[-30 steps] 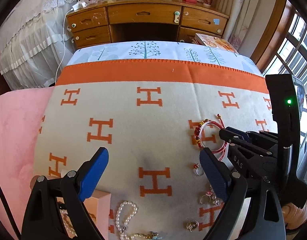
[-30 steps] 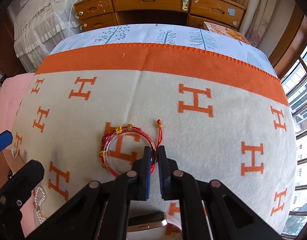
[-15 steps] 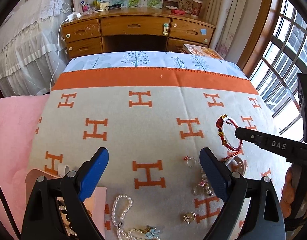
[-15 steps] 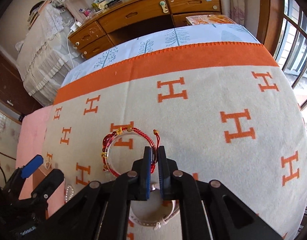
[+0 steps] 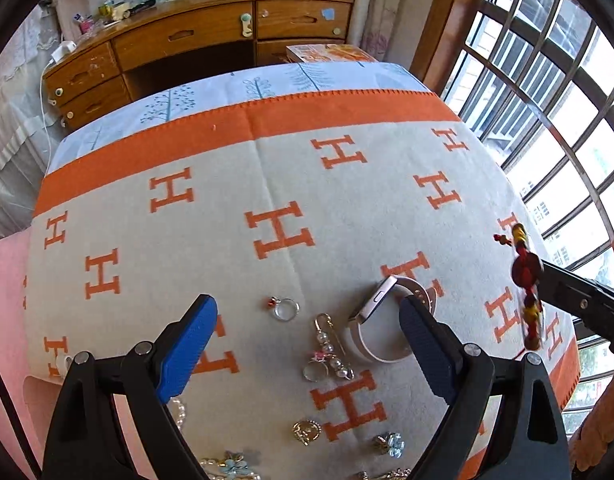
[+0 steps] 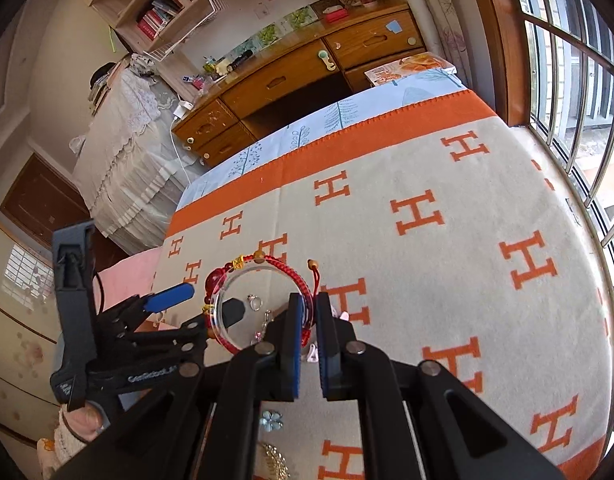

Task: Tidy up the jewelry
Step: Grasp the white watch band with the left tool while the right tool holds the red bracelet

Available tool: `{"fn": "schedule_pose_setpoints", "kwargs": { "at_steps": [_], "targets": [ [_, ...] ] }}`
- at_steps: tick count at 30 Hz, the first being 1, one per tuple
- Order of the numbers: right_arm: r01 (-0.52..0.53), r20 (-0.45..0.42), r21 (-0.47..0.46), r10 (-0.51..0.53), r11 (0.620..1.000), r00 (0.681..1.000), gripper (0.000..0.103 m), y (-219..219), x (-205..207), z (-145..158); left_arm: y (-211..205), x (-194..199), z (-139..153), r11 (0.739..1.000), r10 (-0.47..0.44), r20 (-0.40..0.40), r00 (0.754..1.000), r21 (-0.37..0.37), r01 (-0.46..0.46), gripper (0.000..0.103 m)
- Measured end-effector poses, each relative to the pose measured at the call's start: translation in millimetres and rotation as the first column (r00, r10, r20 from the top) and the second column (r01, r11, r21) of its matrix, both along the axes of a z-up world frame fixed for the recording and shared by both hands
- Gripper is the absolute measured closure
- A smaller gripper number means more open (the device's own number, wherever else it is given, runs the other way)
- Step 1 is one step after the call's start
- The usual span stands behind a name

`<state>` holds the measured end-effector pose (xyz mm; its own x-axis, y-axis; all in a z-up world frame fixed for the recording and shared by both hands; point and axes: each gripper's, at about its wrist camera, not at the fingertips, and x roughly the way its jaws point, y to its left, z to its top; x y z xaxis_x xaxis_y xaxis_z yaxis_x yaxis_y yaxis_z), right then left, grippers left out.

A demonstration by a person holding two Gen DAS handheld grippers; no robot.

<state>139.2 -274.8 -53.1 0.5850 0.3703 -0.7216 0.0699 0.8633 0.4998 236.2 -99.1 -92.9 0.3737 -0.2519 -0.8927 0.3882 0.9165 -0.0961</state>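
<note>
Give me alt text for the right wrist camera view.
The right gripper is shut on a red braided bracelet and a clear bangle, held above an orange-and-cream blanket. The open left gripper is at the left.

In the left wrist view, the left tool's (image 5: 307, 344) right finger covers part of the watch (image 5: 381, 320). The pearl strand (image 5: 178, 412) is mostly hidden behind the left finger. The flower piece (image 5: 231, 465) is cut off by the bottom edge.
</note>
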Motion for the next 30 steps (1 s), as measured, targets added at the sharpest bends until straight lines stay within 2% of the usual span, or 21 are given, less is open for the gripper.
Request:
{"fn": "schedule_pose_setpoints", "kwargs": {
  "at_steps": [8,12,14,16,20,24,27,30],
  "targets": [
    [0.059,-0.022,0.072,-0.058,0.996,0.998,0.097,-30,-25,-21,-33,-8,-8,0.995,-0.072,-0.024,0.997,0.069,0.074,0.012],
    [0.068,-0.026,0.090,-0.066,0.994,0.998,0.097,-40,-29,-27,-33,-13,-11,0.993,-0.054,-0.050,0.997,0.105,0.059,0.013],
    [0.069,-0.027,0.107,-0.066,0.992,0.997,0.097,-42,-29,-30,-30,-11,-14,0.992,-0.040,-0.068,0.997,0.116,0.048,0.022],
    [0.067,-0.030,0.122,-0.064,0.990,0.998,0.097,-44,-27,-33,-29,-9,-18,0.993,-0.028,-0.095,0.995,0.114,0.039,0.036],
    [0.065,-0.037,0.147,-0.060,0.987,0.998,0.097,-47,-29,-39,-31,-6,-27,0.993,-0.014,-0.142,0.990,0.116,0.030,0.047],
    [0.071,-0.037,0.156,-0.066,0.985,0.997,0.097,-50,-32,-40,-34,-5,-37,0.991,-0.012,-0.183,0.983,0.125,0.036,0.073],
    [0.075,-0.039,0.163,-0.069,0.984,0.997,0.097,-53,-33,-42,-34,-3,-42,0.991,0.001,-0.191,0.982,0.132,0.024,0.088],
    [0.073,-0.042,0.164,-0.067,0.984,0.997,0.097,-53,-34,-43,-33,-3,-39,0.990,0.013,-0.168,0.986,0.141,0.011,0.094]
  ]
}}
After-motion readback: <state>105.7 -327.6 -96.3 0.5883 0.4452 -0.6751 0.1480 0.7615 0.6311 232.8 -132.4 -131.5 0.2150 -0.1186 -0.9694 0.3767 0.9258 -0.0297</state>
